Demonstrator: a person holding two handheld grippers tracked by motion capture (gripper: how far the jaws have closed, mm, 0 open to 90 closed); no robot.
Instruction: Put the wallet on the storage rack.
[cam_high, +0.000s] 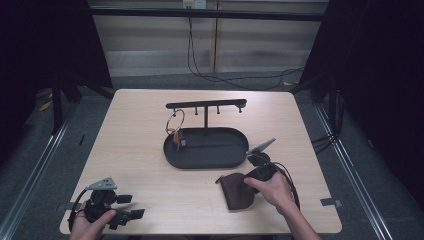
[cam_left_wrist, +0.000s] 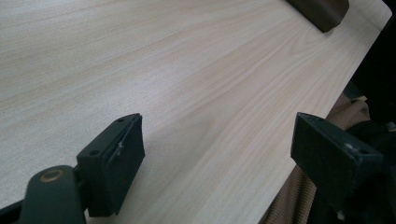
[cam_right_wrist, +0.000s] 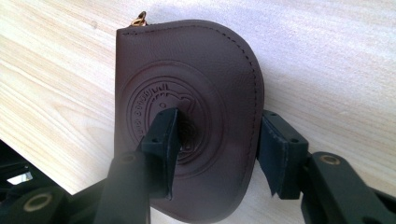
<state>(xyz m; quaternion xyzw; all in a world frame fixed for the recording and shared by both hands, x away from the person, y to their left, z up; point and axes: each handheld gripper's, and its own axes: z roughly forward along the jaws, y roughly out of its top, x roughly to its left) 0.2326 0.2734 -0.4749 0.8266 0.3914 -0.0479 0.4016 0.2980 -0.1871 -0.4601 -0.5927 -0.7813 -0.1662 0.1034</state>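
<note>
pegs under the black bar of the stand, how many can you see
4, though blur may hide others. The small black pegs hang under the black metal bar: one near its left end, two either side of the post, one at its right end.

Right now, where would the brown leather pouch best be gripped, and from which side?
Probably across its rounded stitched edge, coming from above on the side nearest the person. The pouch lies flat on the table, so only a rim offers purchase; the right hand-held gripper already straddles that curved edge, jaws open.
</note>
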